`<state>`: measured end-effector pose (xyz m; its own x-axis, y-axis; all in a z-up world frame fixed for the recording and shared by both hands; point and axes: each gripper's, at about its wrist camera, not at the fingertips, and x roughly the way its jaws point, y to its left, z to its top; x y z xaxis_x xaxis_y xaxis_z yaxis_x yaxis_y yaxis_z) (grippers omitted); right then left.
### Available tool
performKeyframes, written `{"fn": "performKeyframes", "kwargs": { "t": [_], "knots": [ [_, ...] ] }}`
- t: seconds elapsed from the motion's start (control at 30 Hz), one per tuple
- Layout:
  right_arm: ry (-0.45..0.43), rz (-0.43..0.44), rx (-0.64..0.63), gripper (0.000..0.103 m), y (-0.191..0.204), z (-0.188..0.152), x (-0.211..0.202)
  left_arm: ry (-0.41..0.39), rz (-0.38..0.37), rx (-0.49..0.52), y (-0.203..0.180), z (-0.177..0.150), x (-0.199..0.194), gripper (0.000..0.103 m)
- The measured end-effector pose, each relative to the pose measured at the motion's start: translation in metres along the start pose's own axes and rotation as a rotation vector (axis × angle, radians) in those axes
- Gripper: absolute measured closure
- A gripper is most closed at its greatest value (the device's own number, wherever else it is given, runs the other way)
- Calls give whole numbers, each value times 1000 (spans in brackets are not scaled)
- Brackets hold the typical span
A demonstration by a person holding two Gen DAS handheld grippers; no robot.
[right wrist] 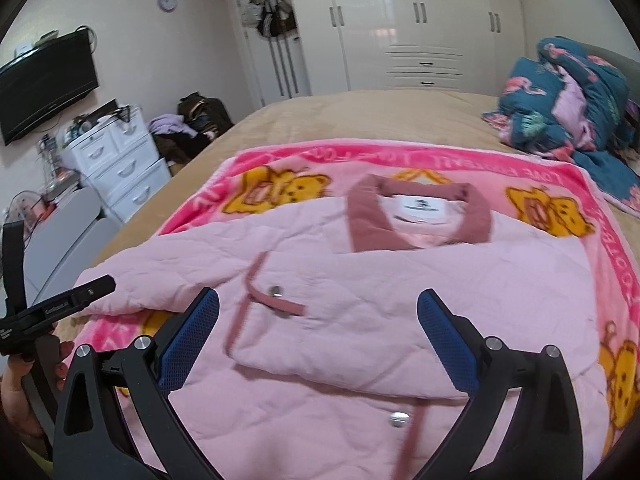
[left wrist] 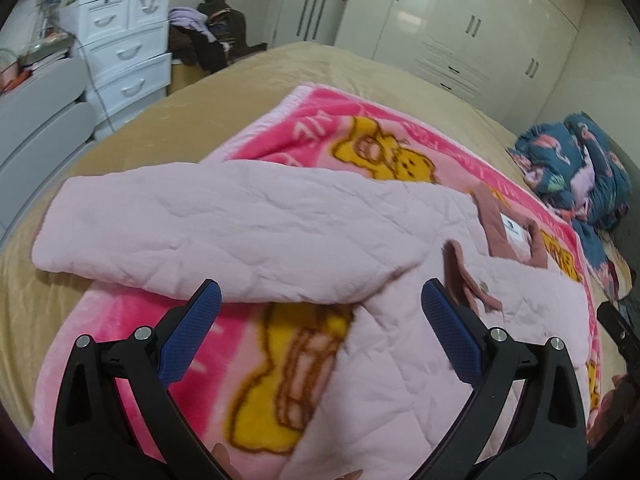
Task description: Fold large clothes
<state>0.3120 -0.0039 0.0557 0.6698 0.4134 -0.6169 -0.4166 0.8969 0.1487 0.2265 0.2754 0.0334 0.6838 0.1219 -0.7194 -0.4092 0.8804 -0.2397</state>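
A pale pink quilted jacket [right wrist: 360, 320] with a dusty-rose collar [right wrist: 420, 216] lies front-up on a pink bear-print blanket [right wrist: 560, 208]. Its left sleeve [left wrist: 200, 232] stretches out to the left, seen in the left wrist view. My left gripper [left wrist: 320, 312] is open and empty, hovering just above the sleeve's lower edge near the armpit. My right gripper [right wrist: 318, 320] is open and empty above the jacket's chest, with a snap-tab pocket [right wrist: 276, 296] between its fingers. The left gripper's body shows at the left edge of the right wrist view [right wrist: 60, 308].
The blanket lies on a tan bed [right wrist: 360, 116]. A rumpled blue flamingo-print quilt [right wrist: 572, 104] is piled at the bed's far right. White drawers [right wrist: 120, 168] and a clothes pile [right wrist: 188, 124] stand left of the bed. White wardrobes [right wrist: 420, 20] line the back wall.
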Motion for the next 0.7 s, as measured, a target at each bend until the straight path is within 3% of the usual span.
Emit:
{"fn": "performKeyframes", "kwargs": {
  "t": [0.7],
  "knots": [
    [58, 189, -180, 4, 139, 24, 51, 45, 139, -231, 94, 14, 16, 9]
  ]
}}
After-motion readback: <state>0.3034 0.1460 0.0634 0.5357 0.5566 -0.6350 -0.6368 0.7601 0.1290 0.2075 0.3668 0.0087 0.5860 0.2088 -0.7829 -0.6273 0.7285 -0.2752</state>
